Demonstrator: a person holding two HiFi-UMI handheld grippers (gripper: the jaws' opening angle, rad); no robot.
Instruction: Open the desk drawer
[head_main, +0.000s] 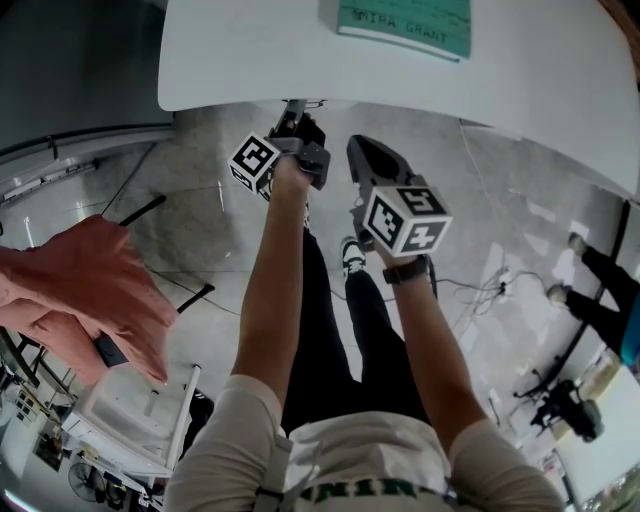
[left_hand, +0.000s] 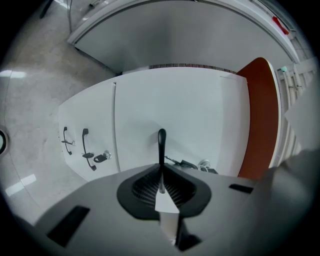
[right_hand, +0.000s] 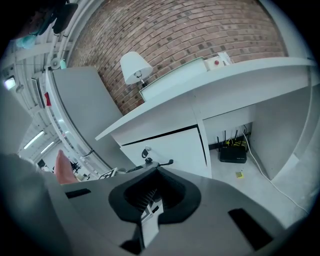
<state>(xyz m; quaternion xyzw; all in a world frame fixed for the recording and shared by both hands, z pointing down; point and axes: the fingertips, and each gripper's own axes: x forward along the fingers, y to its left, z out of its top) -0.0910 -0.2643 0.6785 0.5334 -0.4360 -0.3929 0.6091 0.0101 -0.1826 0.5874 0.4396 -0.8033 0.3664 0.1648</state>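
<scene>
The white desk (head_main: 250, 60) fills the top of the head view, and its drawer unit (right_hand: 175, 147) stands under the desktop. My left gripper (left_hand: 161, 172) points almost level at the white drawer front (left_hand: 165, 110). It is shut on the black drawer handle (left_hand: 161, 142), which sticks out from between the jaws. From above, the left gripper (head_main: 297, 118) reaches just under the desk edge. My right gripper (head_main: 362, 150) hangs beside it to the right, tilted down, shut with nothing in its jaws (right_hand: 150, 192).
A green book (head_main: 405, 22) lies on the desktop. Two more handles (left_hand: 86, 149) and a key (left_hand: 101, 158) sit on a neighbouring front. A router (right_hand: 233, 152) and cables lie under the desk. An orange garment (head_main: 80, 295) hangs over a chair at left.
</scene>
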